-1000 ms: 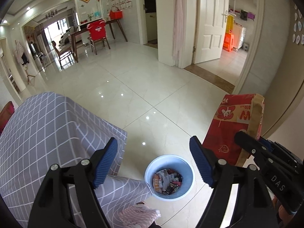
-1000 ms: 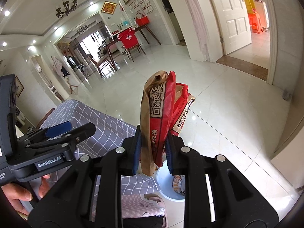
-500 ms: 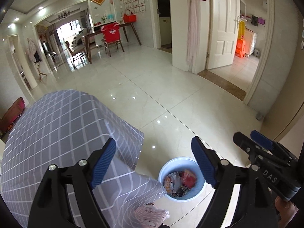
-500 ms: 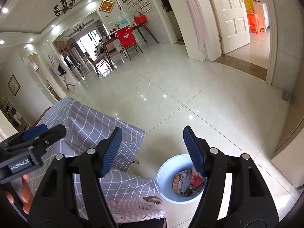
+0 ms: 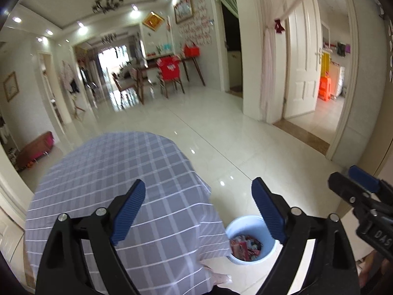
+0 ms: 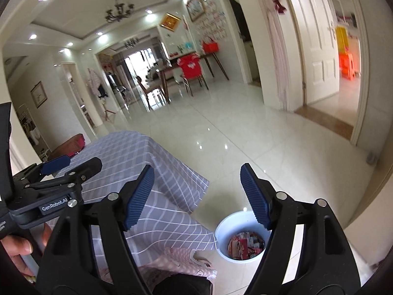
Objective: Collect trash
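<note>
On the left, the left gripper (image 5: 197, 211) stands wide with nothing between its blue pads, its jaws having just opened a little further. Under and ahead of its fingers spreads the checked tablecloth (image 5: 118, 172), and no trash shows on the cloth that is in sight. Moving across, the pale blue bin (image 5: 242, 223) sits on the floor just below the tip of its right-hand finger, with red and white wrappers (image 5: 245, 245) piled inside.

Over to the right gripper (image 6: 196, 194): its jaws have just been opening and now stand wide, empty, nothing pinched. The bin (image 6: 226, 223) lies below its right-hand finger too, wrappers (image 6: 245, 244) in it, so the trash in sight is in the bin.

Where might this go sour? The two grippers hang close side by side, each showing in the other's view, so a careless swing could knock them together. The cloth drapes loosely off the table edge near the bin, and a low finger could snag it. The bin looks light, and a nudge from a finger could tip it and spill the lot across that glossy floor.
</note>
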A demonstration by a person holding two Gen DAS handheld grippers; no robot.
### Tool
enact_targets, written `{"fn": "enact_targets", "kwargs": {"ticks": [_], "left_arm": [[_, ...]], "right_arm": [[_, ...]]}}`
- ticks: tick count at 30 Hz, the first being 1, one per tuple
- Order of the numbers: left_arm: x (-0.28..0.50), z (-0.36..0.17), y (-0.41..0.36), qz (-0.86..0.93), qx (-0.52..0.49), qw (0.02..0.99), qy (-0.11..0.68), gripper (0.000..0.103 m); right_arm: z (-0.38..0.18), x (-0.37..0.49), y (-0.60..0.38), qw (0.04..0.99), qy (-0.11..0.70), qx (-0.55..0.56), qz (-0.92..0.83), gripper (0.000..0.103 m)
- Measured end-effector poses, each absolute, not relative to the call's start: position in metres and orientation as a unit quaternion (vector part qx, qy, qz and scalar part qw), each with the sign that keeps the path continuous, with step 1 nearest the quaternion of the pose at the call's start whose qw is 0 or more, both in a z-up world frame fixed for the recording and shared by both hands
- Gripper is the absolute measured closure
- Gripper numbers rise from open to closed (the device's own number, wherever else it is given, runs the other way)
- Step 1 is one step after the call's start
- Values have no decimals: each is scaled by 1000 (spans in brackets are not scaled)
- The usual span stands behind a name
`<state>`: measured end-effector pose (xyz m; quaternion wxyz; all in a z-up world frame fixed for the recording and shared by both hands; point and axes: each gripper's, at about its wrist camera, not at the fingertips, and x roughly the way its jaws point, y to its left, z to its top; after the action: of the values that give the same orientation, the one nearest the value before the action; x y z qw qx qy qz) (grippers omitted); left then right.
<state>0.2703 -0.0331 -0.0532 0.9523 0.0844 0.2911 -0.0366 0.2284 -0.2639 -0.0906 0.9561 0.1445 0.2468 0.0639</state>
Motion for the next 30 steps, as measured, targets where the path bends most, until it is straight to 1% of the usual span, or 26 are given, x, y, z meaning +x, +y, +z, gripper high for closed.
{"fn": "enact_targets", "kwargs": {"ticks": [8,15,25,30], "left_arm": [[187,-13,-8,-12,70,970,232,13],[125,8,2,9,67,979,190,12],[79,22,4,12,47,984,172,12],[63,23,-5,15,57,985,162,12]], "right_arm": [[-50,155,-230,972,196,101,84,25],[-28,99,-215,980,158,82,92,21],[-21,54,-212,982,137,75,109,18],[-22,42,-216,983,130,72,105,17]]}}
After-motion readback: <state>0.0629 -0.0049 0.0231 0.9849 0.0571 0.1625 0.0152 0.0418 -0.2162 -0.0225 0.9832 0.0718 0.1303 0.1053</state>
